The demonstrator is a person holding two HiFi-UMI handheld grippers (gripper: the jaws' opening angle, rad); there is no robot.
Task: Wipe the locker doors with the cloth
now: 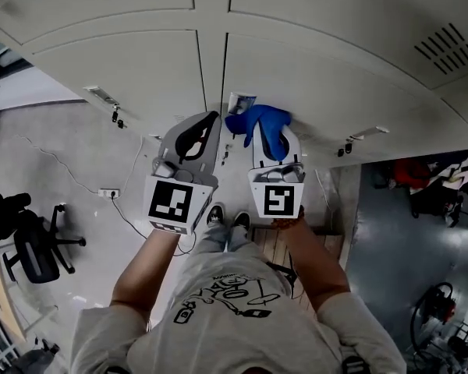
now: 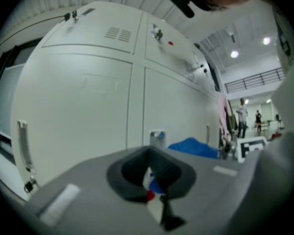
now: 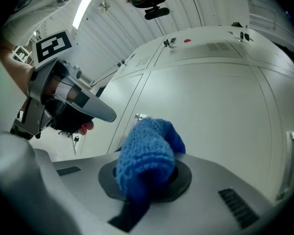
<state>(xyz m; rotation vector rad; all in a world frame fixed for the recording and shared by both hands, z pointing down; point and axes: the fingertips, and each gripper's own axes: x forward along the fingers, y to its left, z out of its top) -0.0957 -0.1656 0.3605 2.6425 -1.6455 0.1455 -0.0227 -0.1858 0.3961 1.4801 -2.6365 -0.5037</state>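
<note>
- Locker doors (image 1: 125,68): pale panels spanning the far side.
- Left gripper (image 1: 206,128): jaws together, empty, left of the cloth.
- Right gripper (image 1: 274,154): clamped on the bunched blue cloth (image 1: 264,125) at the right door; rubbing friction could drag it free.

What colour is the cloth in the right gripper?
Blue. The cloth shows best in the right gripper view.

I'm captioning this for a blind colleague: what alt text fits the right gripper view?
The right tongs clamp a bunched blue cloth in front of pale locker doors. The left tongs show at the upper left, near the lockers.
</note>
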